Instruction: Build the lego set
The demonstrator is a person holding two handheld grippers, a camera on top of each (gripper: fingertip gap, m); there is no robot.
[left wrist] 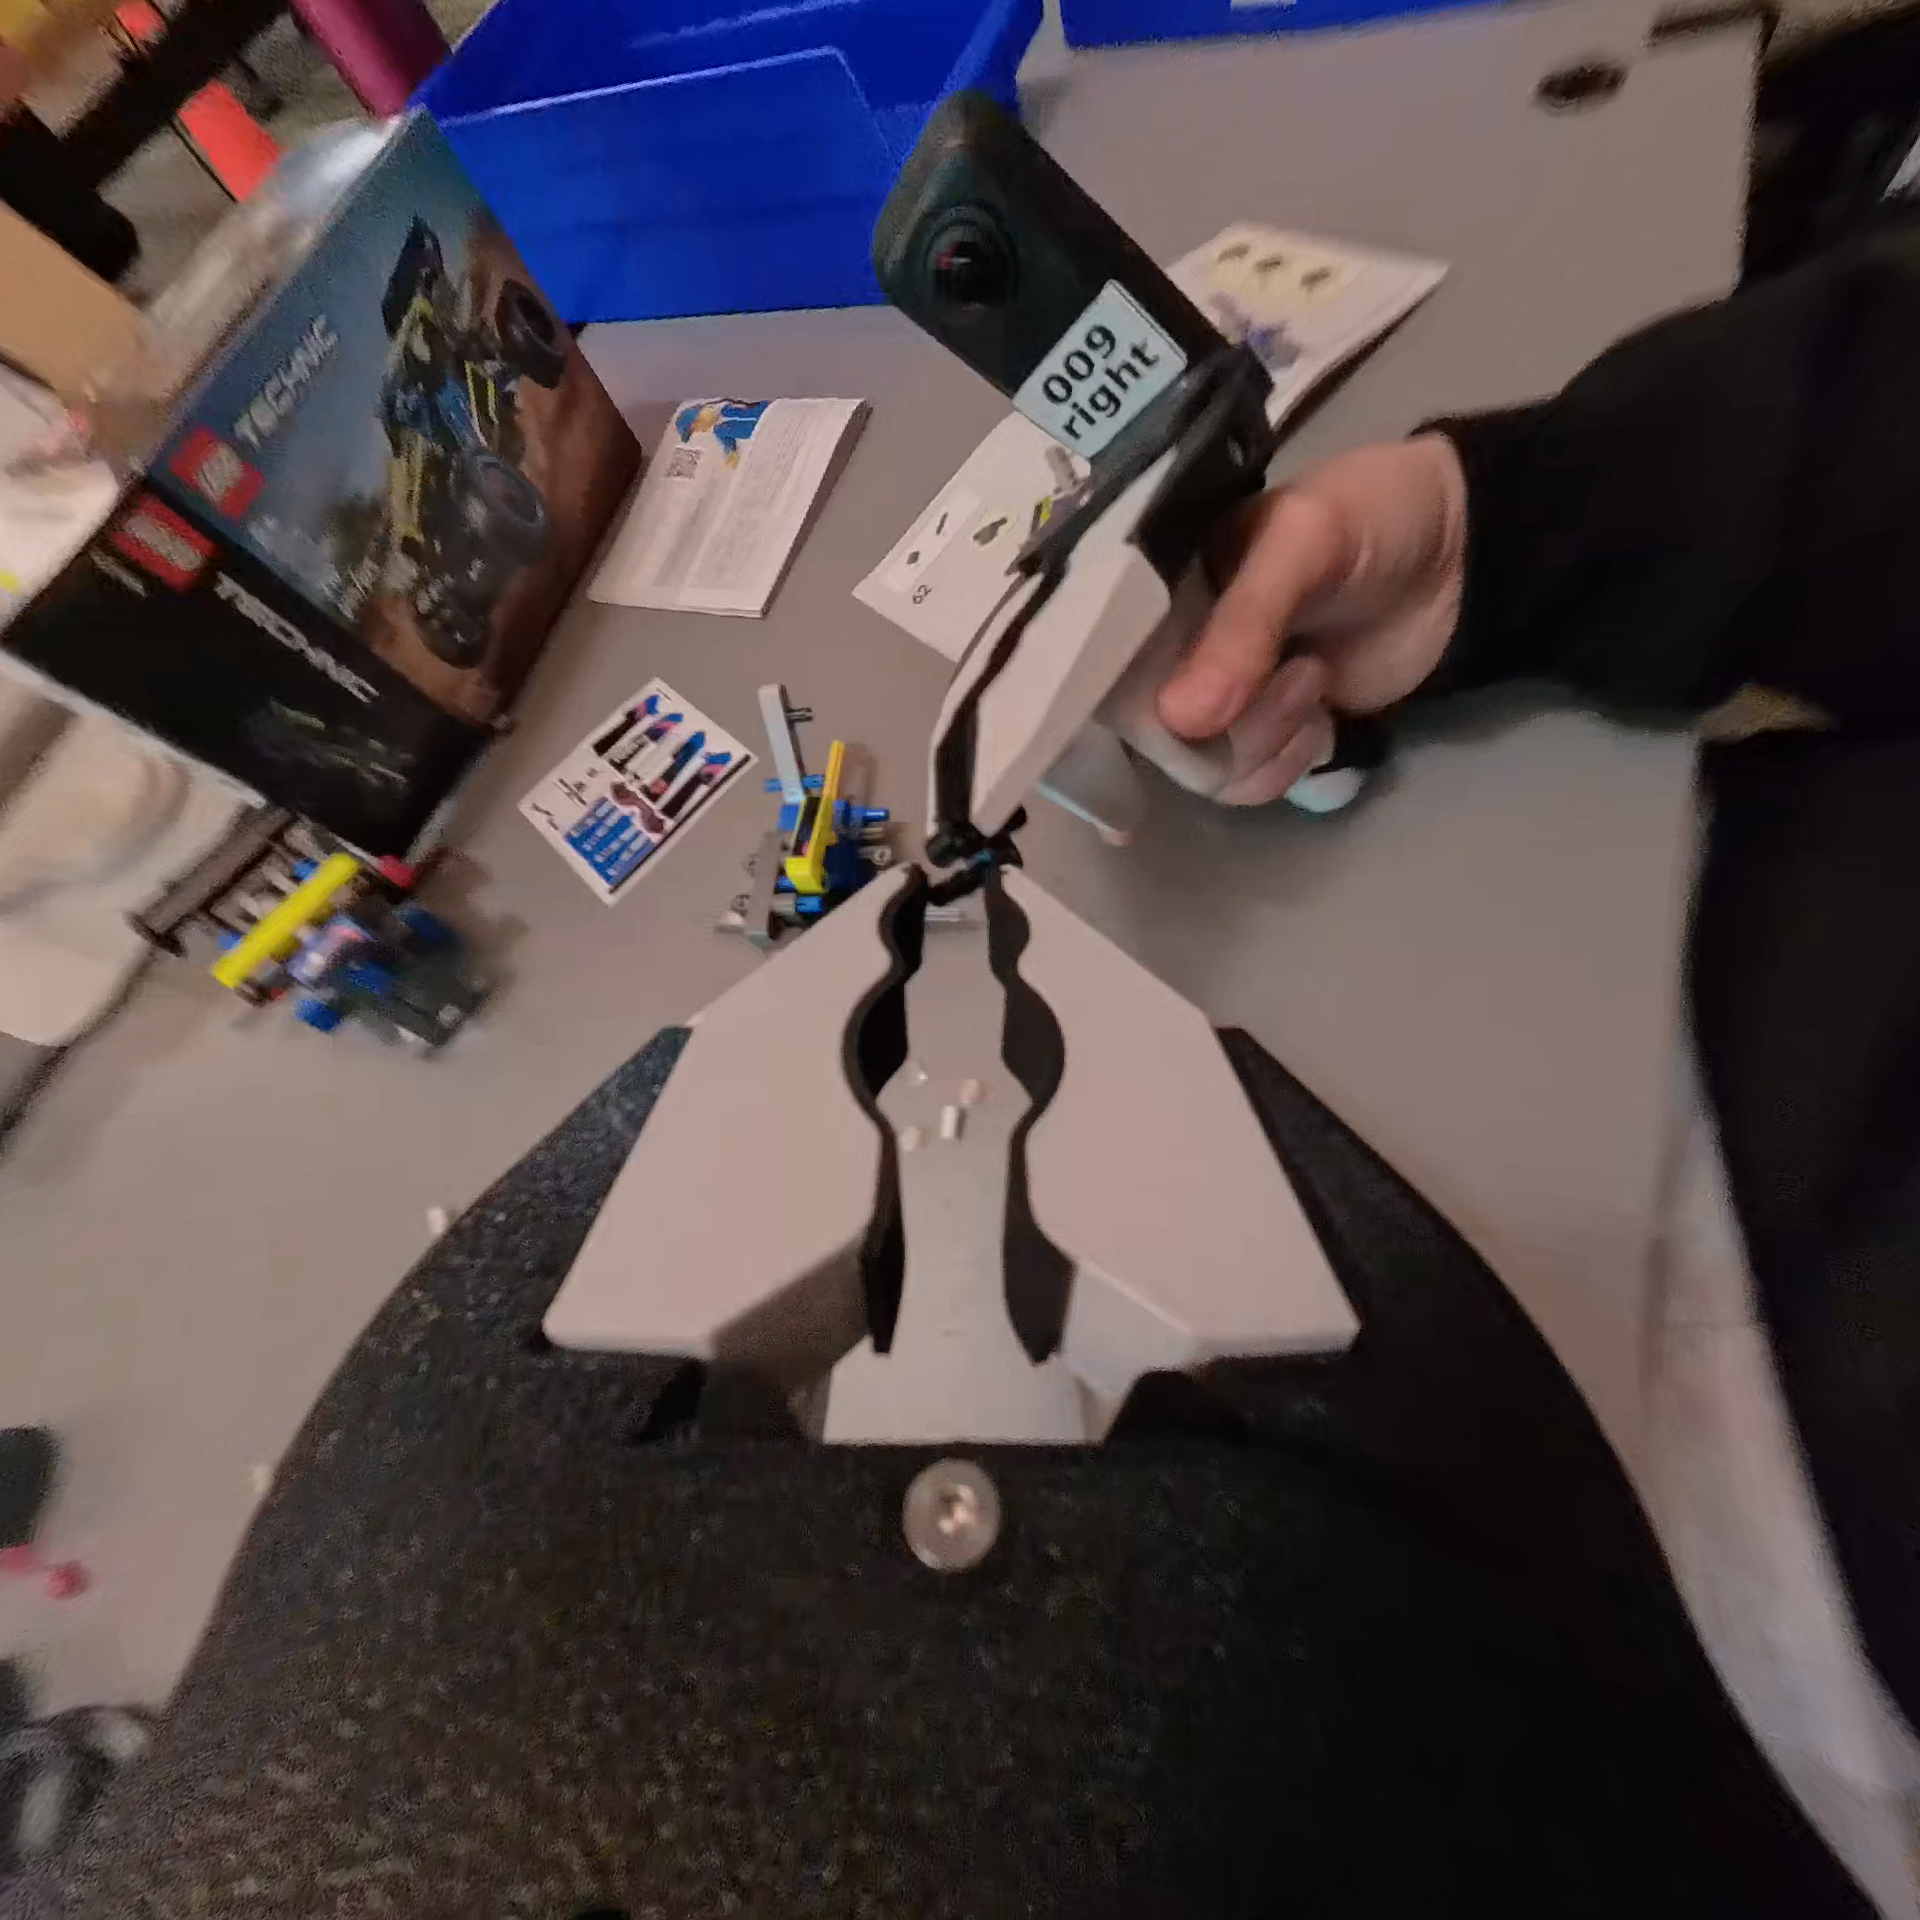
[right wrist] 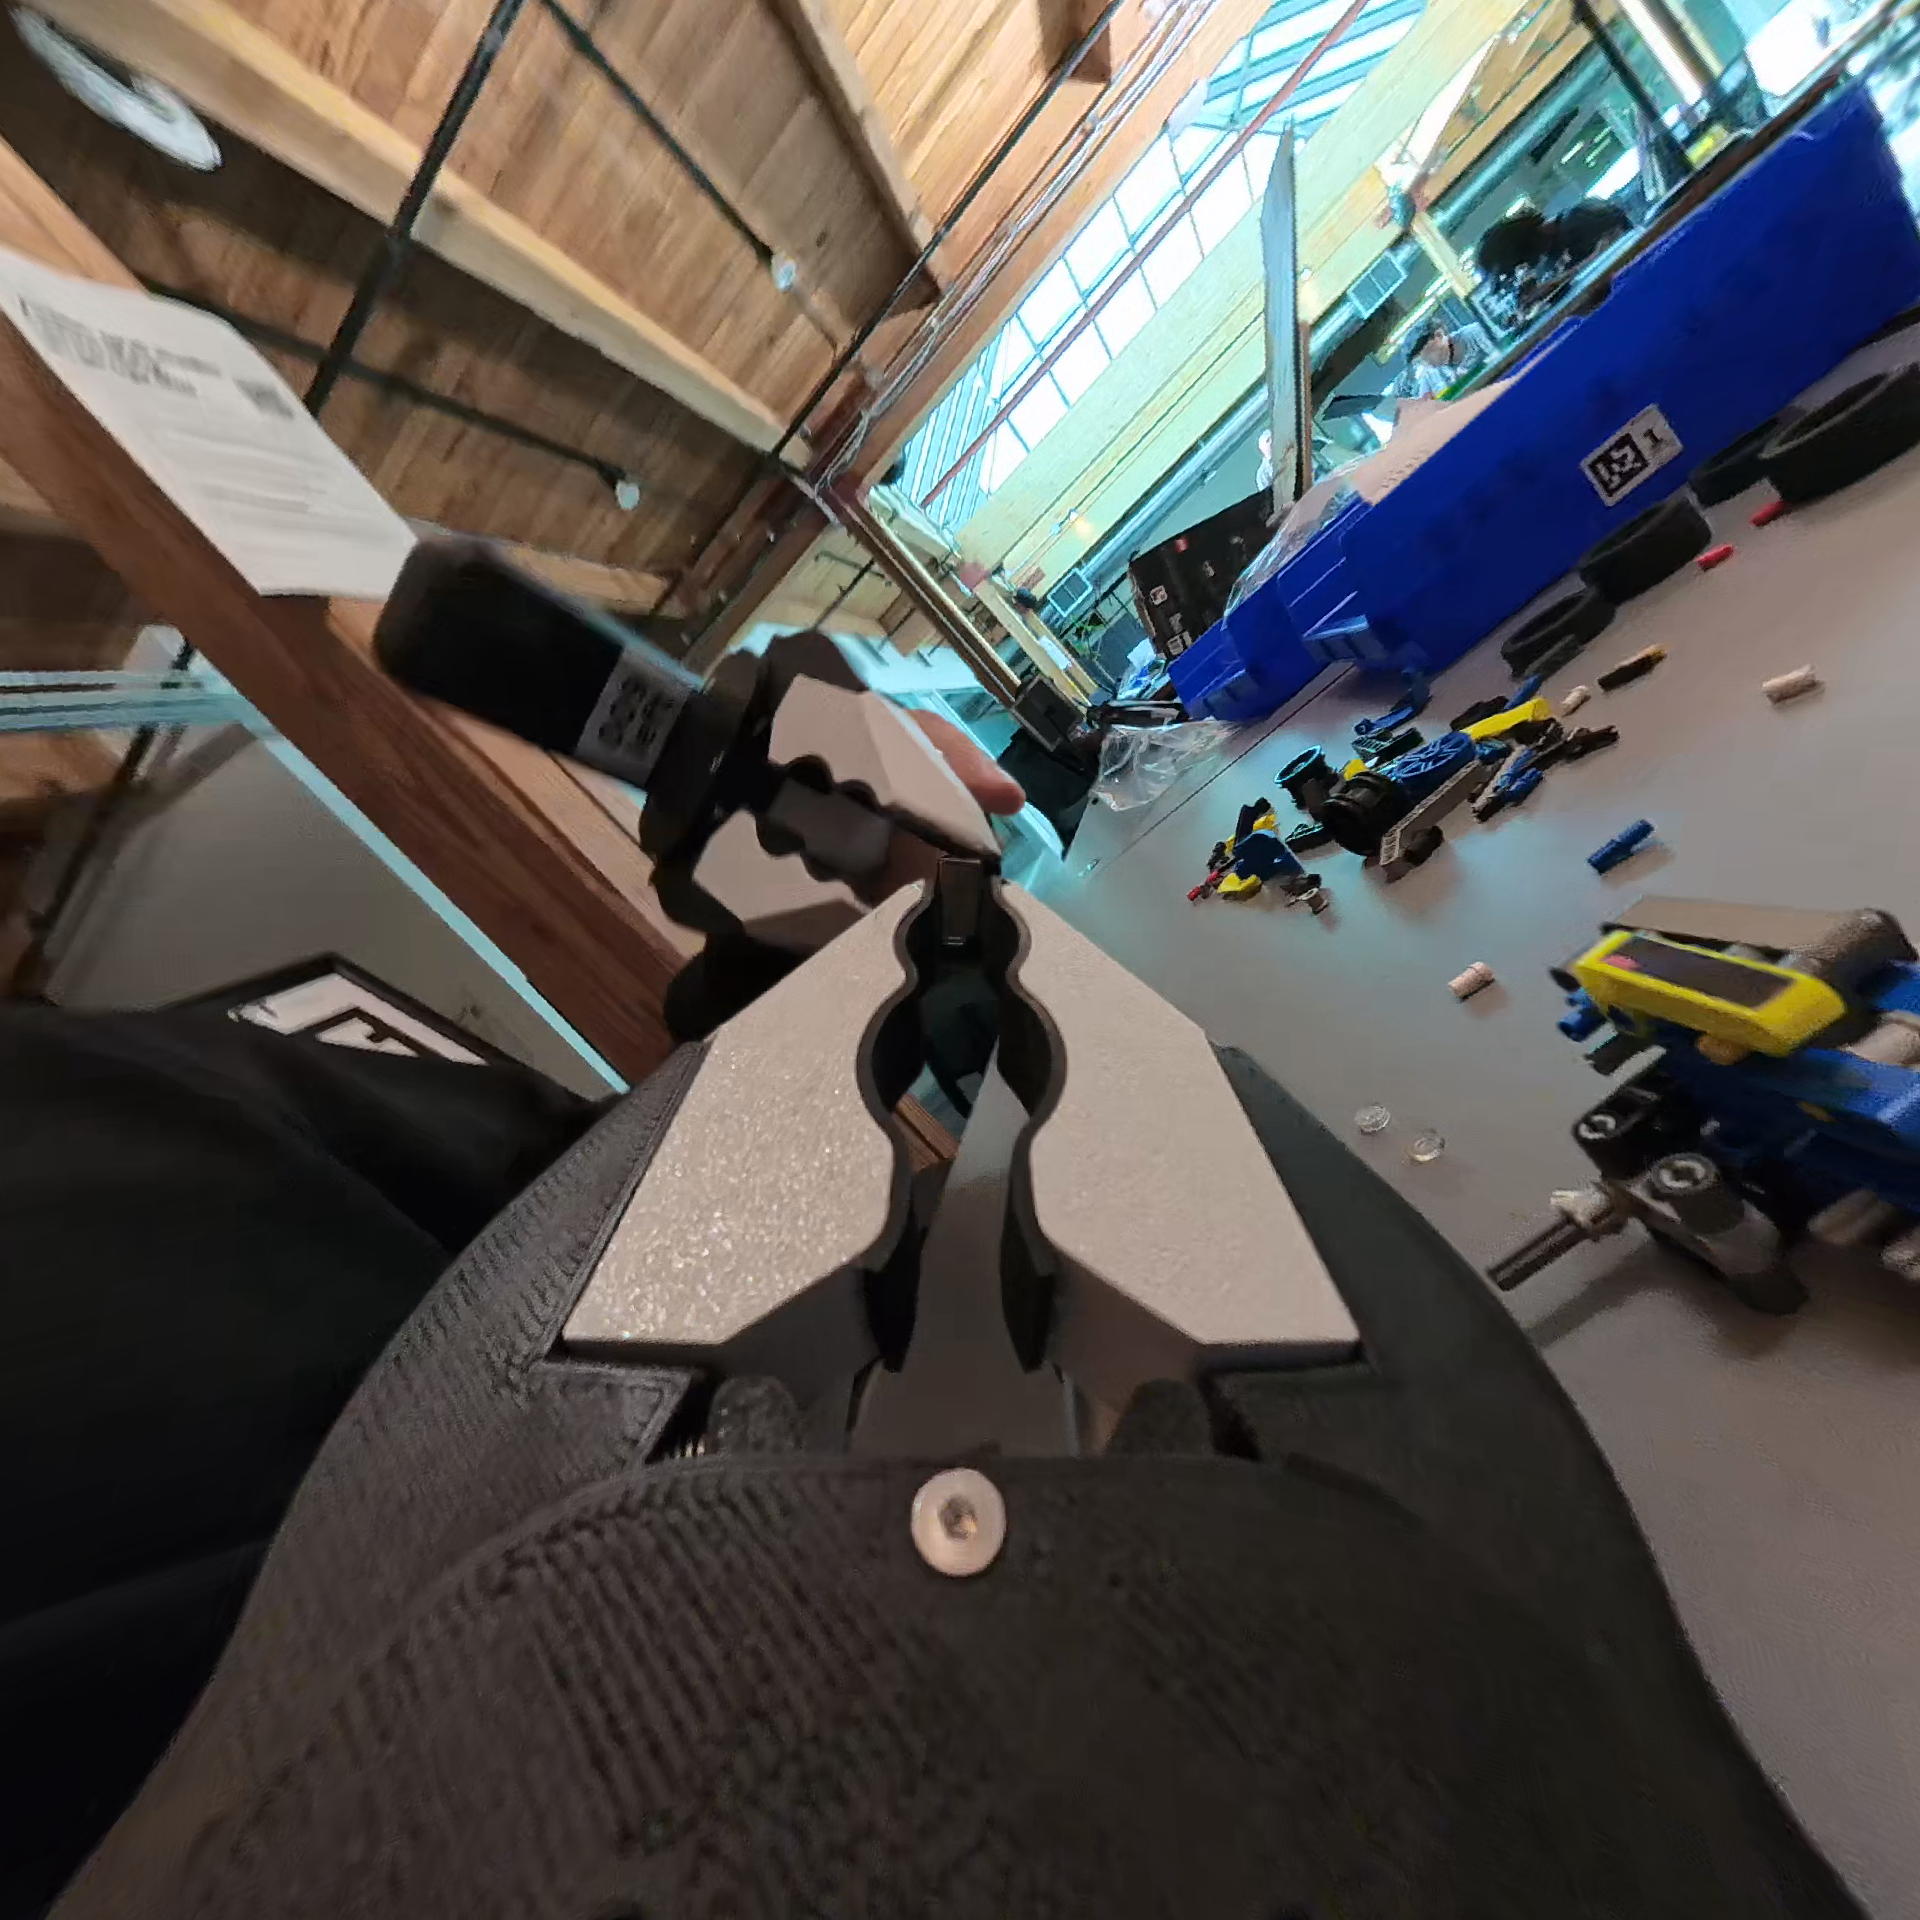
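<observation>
A small black lego piece [right wrist: 952, 914] is held in the air above the grey tabletop [left wrist: 1299, 987], and both grippers meet on it tip to tip. In the right wrist view the right gripper [right wrist: 956, 904] has its jaws pressed onto the piece, which stands upright between the tips. The left gripper [left wrist: 948, 878] comes in from the opposite side; in the left wrist view its jaws are nearly together at the tips, touching the same small dark piece with a hint of blue on it, though blur leaves it unclear whether they actually pinch it. A hand [left wrist: 1320, 623] in a black sleeve grasps the right gripper's handle.

Just beyond the held piece, on the tabletop, lies a partly built blue, yellow and grey lego assembly [left wrist: 805, 831]. Left of that assembly lies a sticker sheet [left wrist: 636, 790], and farther left a second blue and yellow build [left wrist: 332, 945], blurred. Behind the sticker sheet stands the set's box [left wrist: 343, 499], with an instruction booklet [left wrist: 732, 504] beside it and a blue bin [left wrist: 707, 156] farther back. A few small pale pegs [left wrist: 948, 1117] lie on the tabletop under the left gripper. In the right wrist view loose blue and black parts [right wrist: 1392, 779] and black tyres [right wrist: 1642, 551] are scattered near a blue bin there.
</observation>
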